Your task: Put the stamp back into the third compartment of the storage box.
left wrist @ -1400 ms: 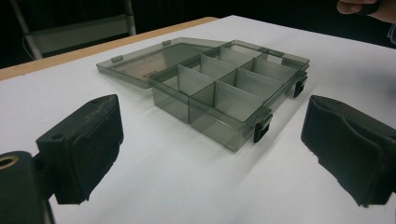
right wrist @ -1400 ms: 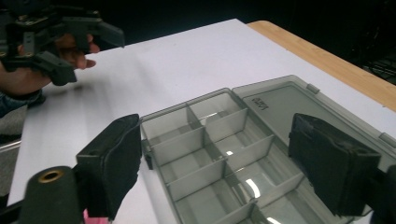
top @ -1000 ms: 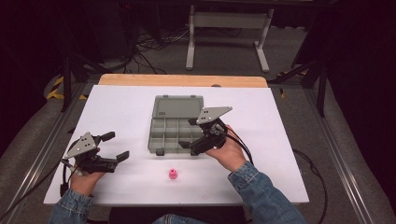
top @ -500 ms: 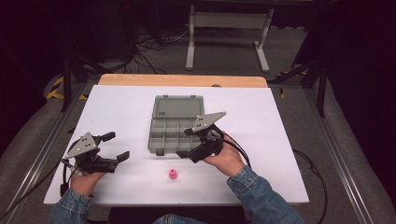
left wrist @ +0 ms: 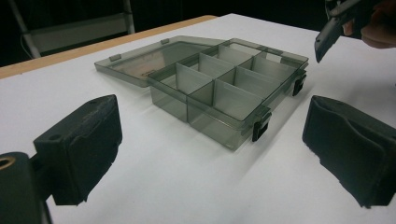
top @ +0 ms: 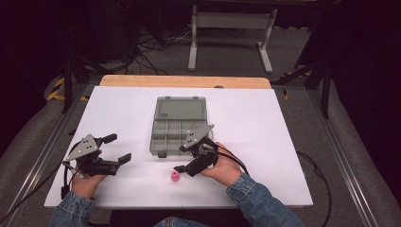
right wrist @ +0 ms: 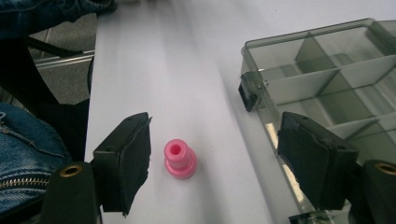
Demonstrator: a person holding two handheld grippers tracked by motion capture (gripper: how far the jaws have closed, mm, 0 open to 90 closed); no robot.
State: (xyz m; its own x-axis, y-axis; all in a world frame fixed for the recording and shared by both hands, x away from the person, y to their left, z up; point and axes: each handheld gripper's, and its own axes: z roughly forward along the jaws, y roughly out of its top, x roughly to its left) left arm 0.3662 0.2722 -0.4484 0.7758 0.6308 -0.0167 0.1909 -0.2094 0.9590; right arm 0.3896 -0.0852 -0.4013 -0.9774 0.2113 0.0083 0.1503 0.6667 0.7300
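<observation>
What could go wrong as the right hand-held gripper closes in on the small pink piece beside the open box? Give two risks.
The pink piece stands upright, small and round, nearer one pad of the open right hand-held gripper; that pad may touch first and tip or roll it. The gripper's other pad sits close to the open compartment box, so it could knock the box wall or its latch and shift it.

The left gripper (left wrist: 210, 154) hung low over the white table (left wrist: 177, 186) with its two black jaws spread wide and nothing between them. Beyond them, toward the far side, sat a grey translucent compartment box (left wrist: 229, 88), its lid (left wrist: 144, 63) laid flat open behind it and two dark latches on its near wall. At the far right, one jaw of the right gripper (left wrist: 329, 35) reached in, with a hand (left wrist: 380, 30) just behind it.
</observation>
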